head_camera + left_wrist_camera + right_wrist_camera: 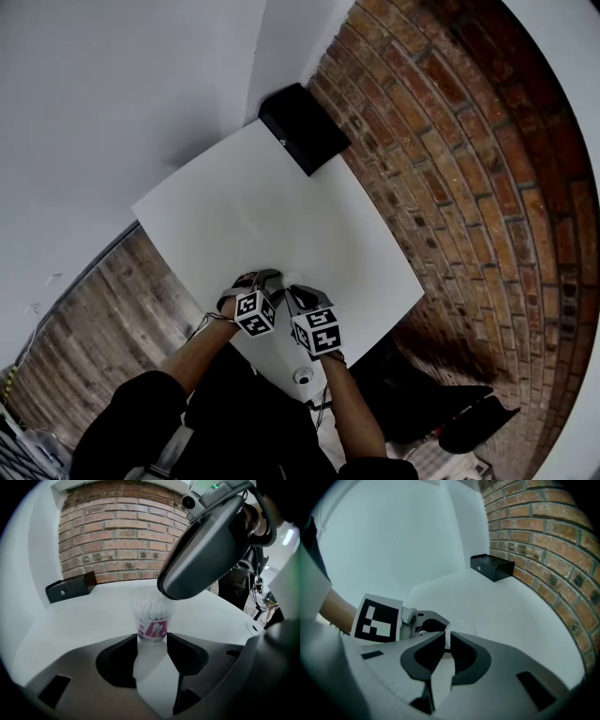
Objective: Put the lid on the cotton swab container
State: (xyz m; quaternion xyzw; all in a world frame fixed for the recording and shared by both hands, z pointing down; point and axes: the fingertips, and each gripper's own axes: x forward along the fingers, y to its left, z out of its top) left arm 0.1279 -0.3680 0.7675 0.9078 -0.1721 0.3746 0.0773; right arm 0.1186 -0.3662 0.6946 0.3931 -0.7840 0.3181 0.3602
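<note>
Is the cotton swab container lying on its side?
No, the cotton swab container stands upright on the table, its base between the fingers of the left gripper.

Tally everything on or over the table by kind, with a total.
Hand-held grippers: 2, the left hand-held gripper and the right hand-held gripper
Cotton swab container: 1
Lid: 1
Black box: 1
Small round white disc: 1
Total: 6
</note>
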